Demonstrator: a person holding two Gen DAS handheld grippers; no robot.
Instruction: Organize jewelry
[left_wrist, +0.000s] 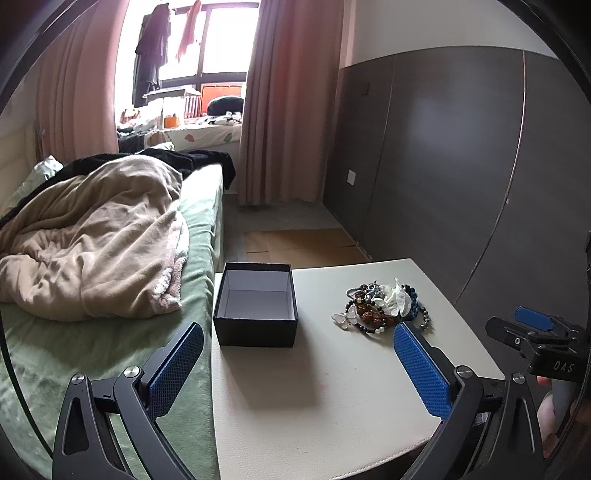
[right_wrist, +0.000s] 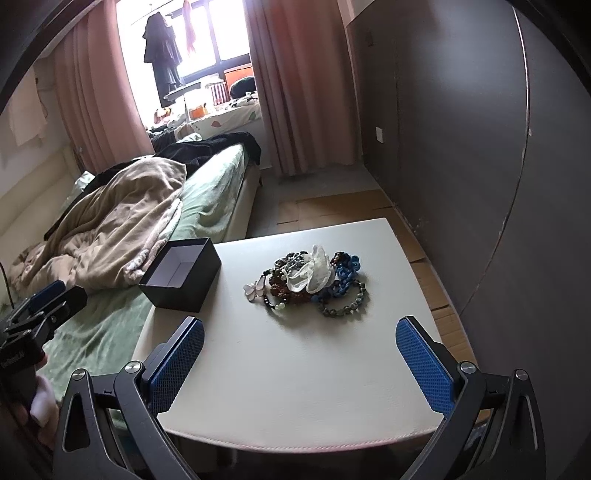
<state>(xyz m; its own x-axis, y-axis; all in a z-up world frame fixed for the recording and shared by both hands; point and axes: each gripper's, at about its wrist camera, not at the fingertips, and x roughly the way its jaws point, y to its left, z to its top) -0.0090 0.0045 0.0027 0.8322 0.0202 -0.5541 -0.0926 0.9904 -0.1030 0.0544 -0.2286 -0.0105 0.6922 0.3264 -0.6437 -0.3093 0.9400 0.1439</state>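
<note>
A heap of beaded bracelets (left_wrist: 384, 304) with a clear plastic wrap lies on the white table (left_wrist: 325, 387), toward its right side. An open black box (left_wrist: 255, 308) with a pale, bare inside stands at the table's left edge. My left gripper (left_wrist: 299, 363) hovers open over the table's near part, the box ahead between its blue fingers (left_wrist: 177, 365). In the right wrist view the bracelets (right_wrist: 312, 284) lie ahead of my open right gripper (right_wrist: 300, 360), and the box (right_wrist: 183, 275) sits to the left. Neither gripper holds anything.
A bed (left_wrist: 110, 332) with a green sheet and a beige blanket (left_wrist: 92, 240) butts against the table's left side. A dark panelled wall (left_wrist: 461, 166) runs along the right. Cardboard (left_wrist: 303, 243) covers the floor beyond the table. The other gripper (left_wrist: 535, 343) shows at the right edge.
</note>
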